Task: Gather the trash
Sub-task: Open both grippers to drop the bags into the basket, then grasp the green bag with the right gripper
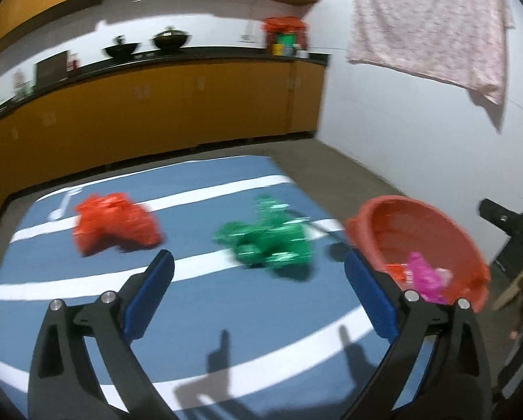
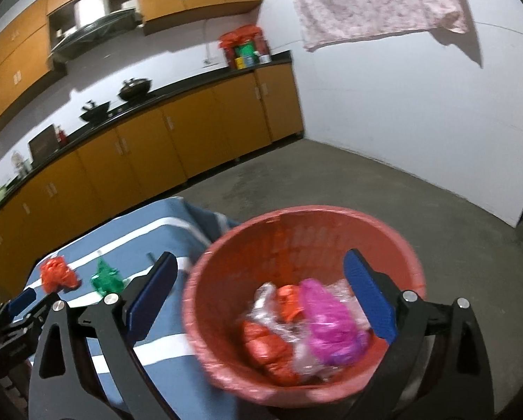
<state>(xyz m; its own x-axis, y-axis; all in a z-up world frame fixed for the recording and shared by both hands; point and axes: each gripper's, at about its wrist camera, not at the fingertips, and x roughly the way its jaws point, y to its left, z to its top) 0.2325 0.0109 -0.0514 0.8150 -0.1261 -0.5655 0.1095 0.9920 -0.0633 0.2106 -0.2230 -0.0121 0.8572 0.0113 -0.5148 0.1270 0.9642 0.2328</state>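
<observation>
Red basket of crumpled bags under the spread right gripper

The right gripper [image 2: 259, 295] hangs with its blue pads wide apart over the red basket [image 2: 226, 262], which holds a pink bag [image 2: 328, 325], red and clear wrappers. On the blue striped table [image 2: 163, 231] lie a red bag [image 2: 56, 274] and a green bag [image 2: 105, 280].

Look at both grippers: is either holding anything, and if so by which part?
Nothing is held. The left gripper hangs open above the striped table; the right gripper is open over the red basket, with no trash between its fingers.
</observation>
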